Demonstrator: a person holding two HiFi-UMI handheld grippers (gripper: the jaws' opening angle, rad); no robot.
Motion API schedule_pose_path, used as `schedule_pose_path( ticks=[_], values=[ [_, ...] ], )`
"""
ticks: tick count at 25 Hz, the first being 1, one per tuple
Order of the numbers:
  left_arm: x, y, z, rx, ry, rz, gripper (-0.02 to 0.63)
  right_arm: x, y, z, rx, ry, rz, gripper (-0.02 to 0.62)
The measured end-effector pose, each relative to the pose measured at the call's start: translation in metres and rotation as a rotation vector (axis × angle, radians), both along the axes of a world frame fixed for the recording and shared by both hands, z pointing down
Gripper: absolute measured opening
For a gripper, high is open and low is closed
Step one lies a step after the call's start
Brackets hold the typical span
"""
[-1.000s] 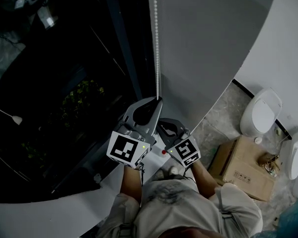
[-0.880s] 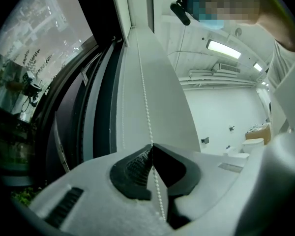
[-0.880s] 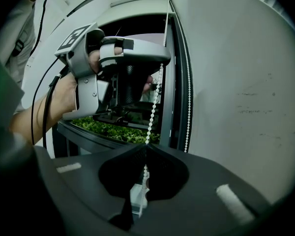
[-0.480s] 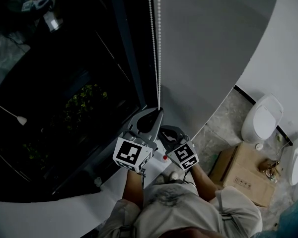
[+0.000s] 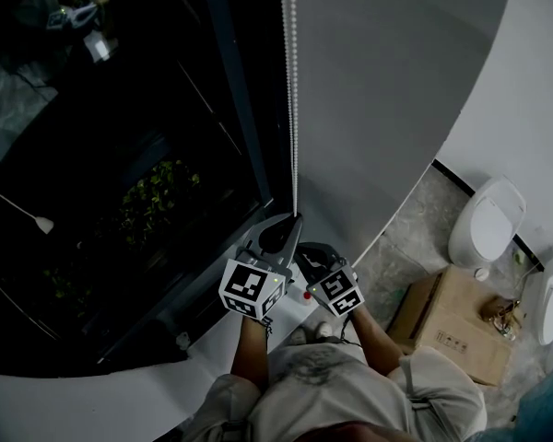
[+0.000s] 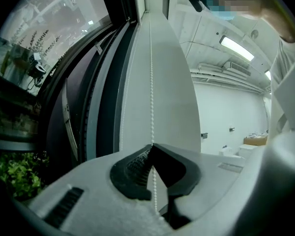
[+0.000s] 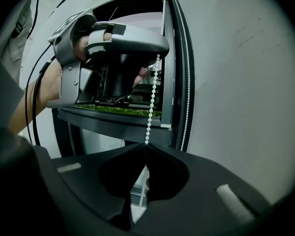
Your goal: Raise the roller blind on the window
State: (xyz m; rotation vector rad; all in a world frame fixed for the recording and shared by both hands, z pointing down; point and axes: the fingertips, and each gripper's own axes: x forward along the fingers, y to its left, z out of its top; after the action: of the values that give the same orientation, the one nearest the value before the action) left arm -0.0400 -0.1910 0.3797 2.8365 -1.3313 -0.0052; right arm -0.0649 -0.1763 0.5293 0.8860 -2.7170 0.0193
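As against one second ago, the left gripper (image 5: 293, 221) and the right gripper (image 5: 306, 250) sit lower in the head view. A longer run of the white bead chain (image 5: 293, 109) shows above them.

Left gripper view: the jaws are pressed together on the chain, which enters at the tips and passes down between the ribbed pads.

Right gripper view: the jaws also meet, pinching the same strand just below the left gripper. The left gripper appears overhead, with a short length of beads hanging between the two. A second strand runs parallel, close to the frame.

The chain hangs at the edge of the grey roller blind (image 5: 387, 90), beside the dark window frame (image 5: 235, 99). The window glass (image 5: 138, 136) left of the frame is bare, with green plants (image 5: 157, 187) beyond it.

Interpretation: downward travel with both grips kept on the chain suggests a pull stroke on the operating loop, the motion that winds fabric onto the roller. The fabric fills the span right of the chain and its bottom hem cannot be picked out, so the amount raised cannot be read. The task is judged unfinished.

Both grippers are now low, near the person's torso. The stroke therefore looks nearly spent, and a regrip higher up is probably needed, with one gripper holding so the chain does not run back.
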Motion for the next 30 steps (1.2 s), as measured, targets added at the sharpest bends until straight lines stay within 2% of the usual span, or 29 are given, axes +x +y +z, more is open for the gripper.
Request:
schedule_pose_path(
  ticks=[4,12,26,30],
  values=[
    [-0.001,0.002,0.010,-0.016,0.003,-0.003,0.014,0.001,0.001,0.009,-0.019,0.006,0.005,0.011],
    [-0.001,0.007,0.003,0.009,0.008,-0.001,0.014,0.005,-0.001,0.005,-0.013,-0.012,0.042,0.012],
    [-0.012,0.009,0.001,0.050,-0.003,-0.048,0.017,0.009,0.002,-0.002,0.046,0.011,0.105,0.018],
    [-0.017,0.009,0.002,0.058,-0.001,-0.067,0.024,0.014,0.002,-0.007,0.062,0.015,0.128,0.046]
  ],
)
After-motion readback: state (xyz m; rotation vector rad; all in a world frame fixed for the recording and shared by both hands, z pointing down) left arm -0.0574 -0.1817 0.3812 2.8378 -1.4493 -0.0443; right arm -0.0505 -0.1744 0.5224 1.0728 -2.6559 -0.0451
